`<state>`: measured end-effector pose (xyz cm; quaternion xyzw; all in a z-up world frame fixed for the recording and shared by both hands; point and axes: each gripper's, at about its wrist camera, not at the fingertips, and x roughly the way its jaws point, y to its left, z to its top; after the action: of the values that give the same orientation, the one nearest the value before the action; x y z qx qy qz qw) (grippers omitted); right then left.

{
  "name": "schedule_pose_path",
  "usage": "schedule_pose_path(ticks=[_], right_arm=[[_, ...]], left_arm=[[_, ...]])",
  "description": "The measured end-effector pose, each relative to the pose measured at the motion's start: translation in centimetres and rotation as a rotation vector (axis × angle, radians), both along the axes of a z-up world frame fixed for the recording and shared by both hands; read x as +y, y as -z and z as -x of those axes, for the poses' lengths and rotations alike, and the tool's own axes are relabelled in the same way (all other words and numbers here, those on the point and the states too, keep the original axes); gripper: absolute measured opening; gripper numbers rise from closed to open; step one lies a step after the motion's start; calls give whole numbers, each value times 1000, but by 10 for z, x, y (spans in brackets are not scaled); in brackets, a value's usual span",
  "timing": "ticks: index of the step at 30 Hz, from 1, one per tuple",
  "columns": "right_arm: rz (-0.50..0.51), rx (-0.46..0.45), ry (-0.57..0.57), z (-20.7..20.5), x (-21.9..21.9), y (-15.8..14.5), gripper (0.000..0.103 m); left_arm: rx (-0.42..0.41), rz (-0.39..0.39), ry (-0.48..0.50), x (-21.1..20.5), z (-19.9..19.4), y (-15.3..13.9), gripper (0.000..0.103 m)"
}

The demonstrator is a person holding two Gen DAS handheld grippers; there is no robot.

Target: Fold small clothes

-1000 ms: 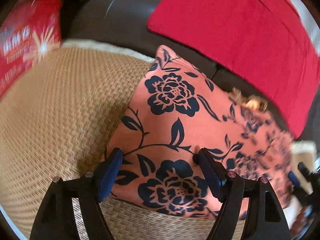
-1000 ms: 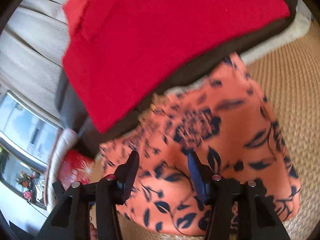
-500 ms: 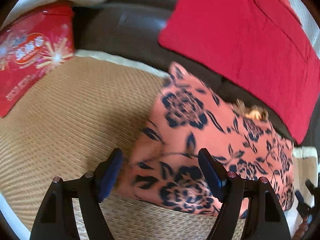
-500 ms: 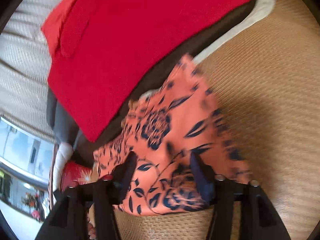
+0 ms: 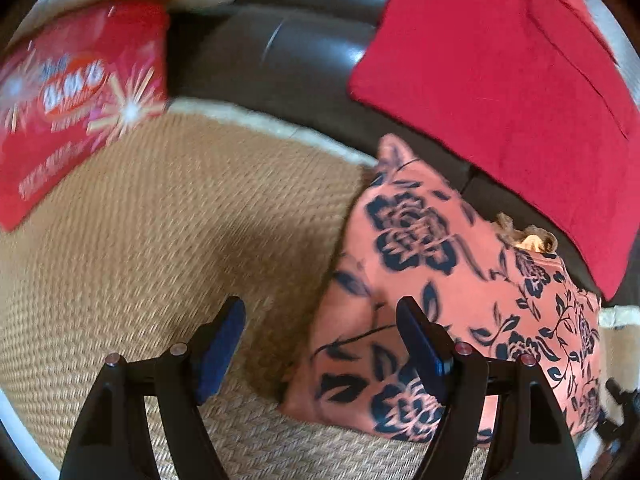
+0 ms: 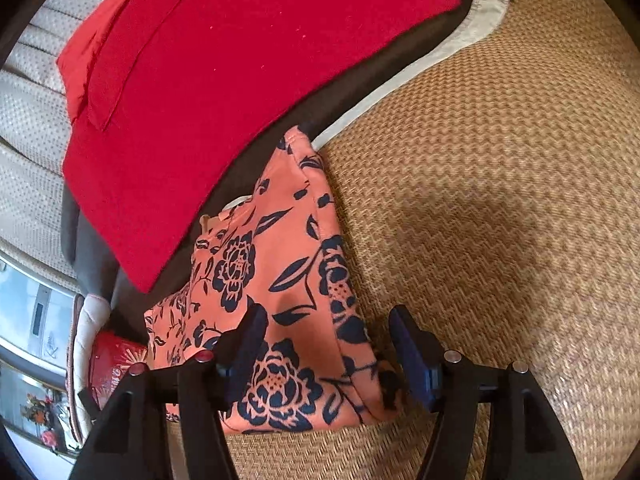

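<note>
A folded orange garment with dark blue flowers (image 5: 452,292) lies on a woven straw mat (image 5: 168,216). It also shows in the right wrist view (image 6: 280,280). My left gripper (image 5: 320,344) is open and empty, with its right finger over the garment's left edge and its left finger over bare mat. My right gripper (image 6: 328,344) is open and empty, hovering over the garment's near right corner.
A red cloth (image 5: 504,64) lies on a dark sofa (image 5: 288,56) behind the garment, also seen in the right wrist view (image 6: 224,64). A red printed package (image 5: 68,92) sits at the mat's far left. The mat (image 6: 500,200) stretches to the right.
Both grippers have drawn back off the garment, the left one sliding left and the right one sliding right. The garment stays folded on the mat.
</note>
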<state>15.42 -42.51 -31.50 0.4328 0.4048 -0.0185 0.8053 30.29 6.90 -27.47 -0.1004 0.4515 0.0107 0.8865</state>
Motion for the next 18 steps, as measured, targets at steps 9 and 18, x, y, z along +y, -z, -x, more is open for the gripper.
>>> schedule_pose_path(ticks=[9,18], right_arm=[[213,29,-38,-25,32,-2,68],[328,31,-130,-31,57,-1,44]], left_arm=[[54,-87,51,-29,-18,23,78],[70,-186,146,-48,-16,35,67]])
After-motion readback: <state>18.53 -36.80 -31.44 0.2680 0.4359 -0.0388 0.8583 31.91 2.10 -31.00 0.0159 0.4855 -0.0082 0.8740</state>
